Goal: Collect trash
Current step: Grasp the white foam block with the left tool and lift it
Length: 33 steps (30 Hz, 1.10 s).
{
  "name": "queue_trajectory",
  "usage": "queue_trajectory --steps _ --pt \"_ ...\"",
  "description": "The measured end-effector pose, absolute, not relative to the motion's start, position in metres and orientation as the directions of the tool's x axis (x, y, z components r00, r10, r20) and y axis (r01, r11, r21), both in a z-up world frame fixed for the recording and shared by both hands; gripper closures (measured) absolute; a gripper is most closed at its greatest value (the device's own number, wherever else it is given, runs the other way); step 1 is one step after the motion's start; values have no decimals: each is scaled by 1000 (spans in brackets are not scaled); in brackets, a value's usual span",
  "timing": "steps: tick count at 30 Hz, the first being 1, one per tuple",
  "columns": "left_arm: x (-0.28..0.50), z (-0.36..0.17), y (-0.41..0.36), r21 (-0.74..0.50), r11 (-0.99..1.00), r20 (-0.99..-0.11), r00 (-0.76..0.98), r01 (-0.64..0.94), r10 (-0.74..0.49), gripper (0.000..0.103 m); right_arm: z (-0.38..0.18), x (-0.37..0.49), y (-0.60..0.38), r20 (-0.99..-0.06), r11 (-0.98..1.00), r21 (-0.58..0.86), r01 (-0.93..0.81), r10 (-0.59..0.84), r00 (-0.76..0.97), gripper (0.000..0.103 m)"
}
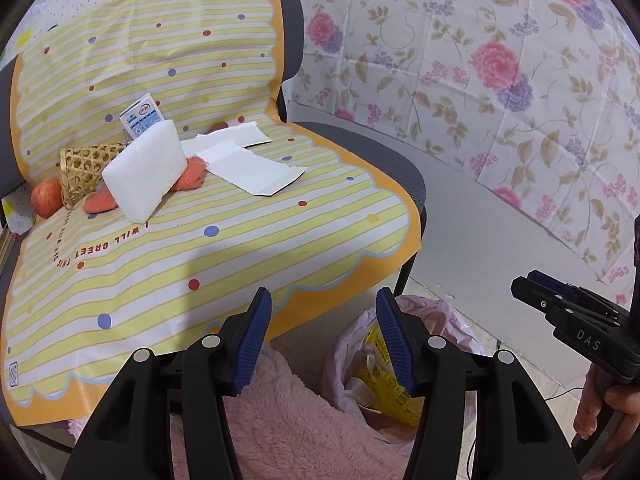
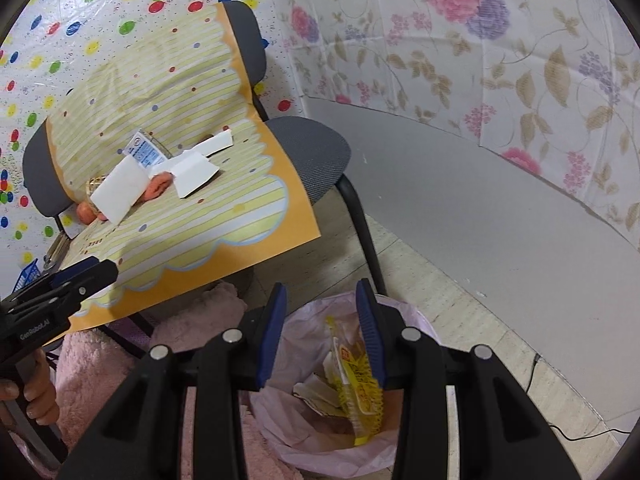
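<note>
Left wrist view: my left gripper [image 1: 324, 336] stands with its jaws parted and nothing between the blue pads [image 1: 256, 340]. Above it, from 9 to 12 o'clock, lies a chair [image 1: 352, 140] draped with a yellow striped sheet [image 1: 200, 248]. On the sheet, near 10 o'clock, rest a white foam block [image 1: 146, 172], flattened white paper pieces [image 1: 248, 164], a small printed packet [image 1: 142, 116], a woven basket [image 1: 86, 168], an apple [image 1: 46, 198] and orange fuzzy items [image 1: 192, 172]. The foam block leans against the packet and covers part of the orange items. At 6 o'clock, just right of centre, the pink-lined trash bin [image 1: 352, 360] sits on the floor, touching a pink fluffy rug [image 1: 288, 420]. At 4 o'clock my right gripper [image 1: 520, 284] enters from the frame edge, held by my hand [image 1: 604, 412].

Right wrist view: my right gripper [image 2: 322, 332] hangs over the trash bin [image 2: 288, 420] with jaws apart and empty. Inside the bin lie a yellow wrapper [image 2: 356, 384] and crumpled paper scraps [image 2: 316, 394]. The chair [image 2: 316, 156] and its clutter sit at 10 o'clock; my left gripper [image 2: 102, 270] shows at 8 o'clock.
</note>
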<state>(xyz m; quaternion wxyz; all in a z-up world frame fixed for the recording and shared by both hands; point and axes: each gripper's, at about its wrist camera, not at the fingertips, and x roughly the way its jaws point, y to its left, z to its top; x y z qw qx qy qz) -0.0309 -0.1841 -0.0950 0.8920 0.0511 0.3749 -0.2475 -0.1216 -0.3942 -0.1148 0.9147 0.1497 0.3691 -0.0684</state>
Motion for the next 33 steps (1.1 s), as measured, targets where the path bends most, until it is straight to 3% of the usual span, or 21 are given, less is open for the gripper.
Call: queue_trajectory --steps 3,8,10,13,17,24,27,29,33 --pt "-27 -95 -177 -86 881 -694 606 465 -388 34 -111 -119 -390 -689 944 226 240 -20 724 62" --pt "-9 -87 -146 -50 917 -662 674 395 -327 29 -101 -102 -374 -682 956 203 212 -18 731 48" --pt "3 -83 -126 -43 937 -646 705 348 -291 20 -96 -93 -364 -679 964 188 191 -13 734 43" --pt "26 -79 -93 -52 961 -624 742 272 -243 20 -86 -69 -344 -670 976 160 147 -2 742 34" --pt "64 -82 -58 -83 972 -616 755 220 -224 20 -77 -30 -325 -661 984 150 98 26 750 32" --pt "124 -98 -62 -108 951 -644 709 289 -288 39 -67 27 -306 -649 987 152 52 60 758 32" --pt "139 -102 -69 -122 939 -653 687 320 -319 45 -71 35 -304 -662 989 139 42 61 747 42" --pt "144 -104 -74 -105 935 -668 672 340 -319 67 -74 38 -303 -669 989 144 36 71 740 43" --pt "126 -92 -62 -116 946 -641 705 302 -304 73 -78 40 -302 -679 990 142 23 81 729 43"
